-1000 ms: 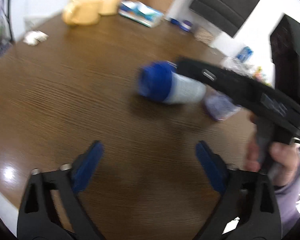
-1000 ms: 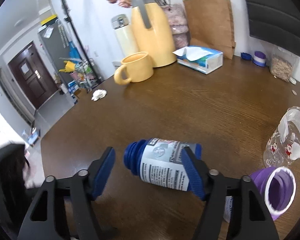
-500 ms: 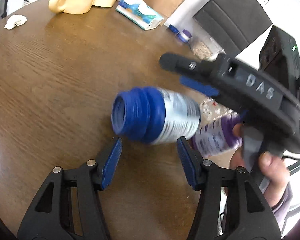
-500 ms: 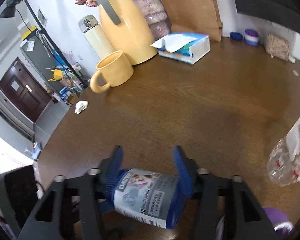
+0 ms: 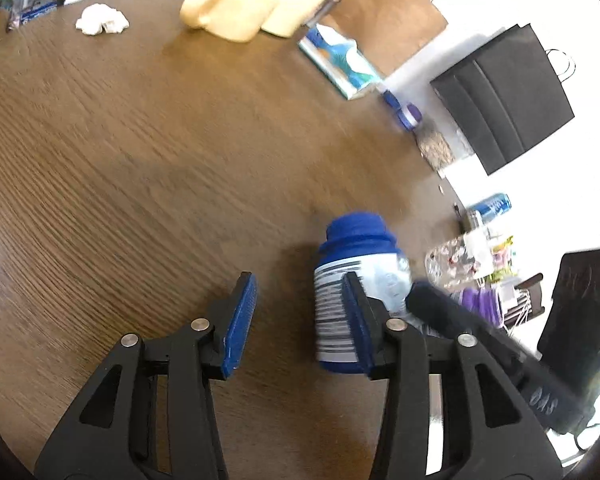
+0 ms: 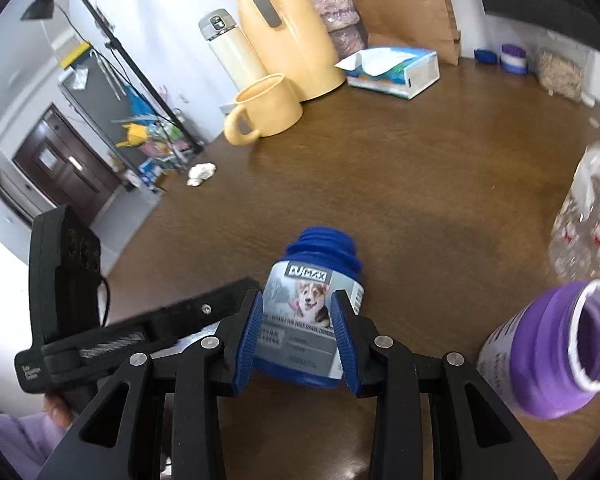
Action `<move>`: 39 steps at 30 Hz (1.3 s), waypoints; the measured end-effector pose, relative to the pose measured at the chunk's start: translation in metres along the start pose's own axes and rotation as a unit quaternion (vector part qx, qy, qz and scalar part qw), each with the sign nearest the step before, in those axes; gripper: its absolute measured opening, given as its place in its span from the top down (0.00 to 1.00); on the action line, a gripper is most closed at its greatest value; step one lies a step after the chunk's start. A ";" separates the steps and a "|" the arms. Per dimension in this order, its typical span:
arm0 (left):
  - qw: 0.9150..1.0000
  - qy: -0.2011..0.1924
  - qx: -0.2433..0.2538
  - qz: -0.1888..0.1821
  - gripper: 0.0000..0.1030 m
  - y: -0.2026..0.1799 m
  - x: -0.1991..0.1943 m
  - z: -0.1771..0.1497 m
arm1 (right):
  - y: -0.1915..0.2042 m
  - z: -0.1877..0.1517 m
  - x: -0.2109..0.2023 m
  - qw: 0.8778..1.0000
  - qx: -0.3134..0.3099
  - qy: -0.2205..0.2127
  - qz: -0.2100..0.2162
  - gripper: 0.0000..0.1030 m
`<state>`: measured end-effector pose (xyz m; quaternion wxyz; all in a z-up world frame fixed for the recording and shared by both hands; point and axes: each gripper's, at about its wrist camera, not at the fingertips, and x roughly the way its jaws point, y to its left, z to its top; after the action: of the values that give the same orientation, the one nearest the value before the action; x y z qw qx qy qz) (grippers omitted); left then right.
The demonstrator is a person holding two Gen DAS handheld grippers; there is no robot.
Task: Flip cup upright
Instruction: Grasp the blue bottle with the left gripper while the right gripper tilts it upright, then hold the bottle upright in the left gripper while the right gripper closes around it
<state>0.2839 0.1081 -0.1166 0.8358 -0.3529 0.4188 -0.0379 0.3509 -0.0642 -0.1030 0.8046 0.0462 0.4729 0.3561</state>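
Note:
The cup is a blue container (image 6: pixel 316 276) with a grey dog-picture label. It stands nearly upright on the brown table (image 6: pixel 420 168), its ribbed blue mouth on top. My right gripper (image 6: pixel 297 304) is shut on its labelled middle, one blue pad on each side. In the left wrist view the same cup (image 5: pixel 360 264) shows partly behind the right finger of my left gripper (image 5: pixel 298 284). That gripper is open and holds nothing, with bare table between its pads. It sits just left of the cup.
A purple container (image 6: pixel 552 356) lies on its side at the right, beside a clear printed glass (image 6: pixel 588 220). At the back stand a yellow mug (image 6: pixel 268 110), a yellow jug (image 6: pixel 284 32) and a tissue box (image 6: pixel 392 72). A crumpled tissue (image 6: pixel 202 174) lies near the left edge.
The right gripper closed on the blue cup, which was lying on its side, and turned it until its mouth points up. The left gripper shifted so that the cup is now at its right finger.

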 end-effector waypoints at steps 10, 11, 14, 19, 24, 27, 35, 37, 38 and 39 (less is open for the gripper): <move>0.992 0.073 0.105 0.006 0.25 -0.031 0.030 0.009 | -0.015 0.015 -0.039 0.999 0.015 -0.048 -0.020 0.52; 0.988 0.092 0.120 0.011 0.23 -0.038 0.040 0.012 | -0.014 0.018 -0.041 0.999 0.013 -0.049 -0.018 0.42; 0.977 0.136 0.159 0.042 0.31 -0.057 0.066 0.014 | -0.010 0.027 -0.042 0.999 -0.002 -0.042 -0.027 0.30; 0.970 0.105 0.204 0.080 0.42 -0.072 0.073 0.009 | -0.014 0.039 -0.040 0.999 -0.007 -0.034 -0.023 0.29; 0.953 -0.003 0.293 0.083 0.42 -0.102 0.048 0.009 | -0.016 0.067 -0.041 0.999 -0.014 -0.041 -0.010 0.29; 0.939 -0.065 0.327 0.077 0.42 -0.117 0.033 0.014 | -0.022 0.088 -0.042 0.999 -0.009 -0.040 0.013 0.29; 0.930 -0.131 0.344 0.023 0.42 -0.140 0.036 0.055 | -0.052 0.138 -0.021 0.993 0.026 -0.017 0.112 0.28; 0.925 -0.142 0.352 -0.011 0.42 -0.142 0.040 0.059 | -0.059 0.144 -0.009 0.991 0.038 -0.012 0.126 0.28; 0.923 -0.149 0.354 -0.023 0.42 -0.143 0.043 0.061 | -0.062 0.146 -0.002 0.991 0.041 -0.011 0.130 0.28; 0.921 -0.154 0.357 -0.029 0.42 -0.144 0.046 0.061 | -0.064 0.148 0.002 0.991 0.039 -0.012 0.129 0.28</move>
<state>0.3913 0.0182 -0.0338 0.9590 -0.0449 0.2337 -0.1541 0.5031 -0.0713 -0.0496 0.7548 0.1427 0.4672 0.4378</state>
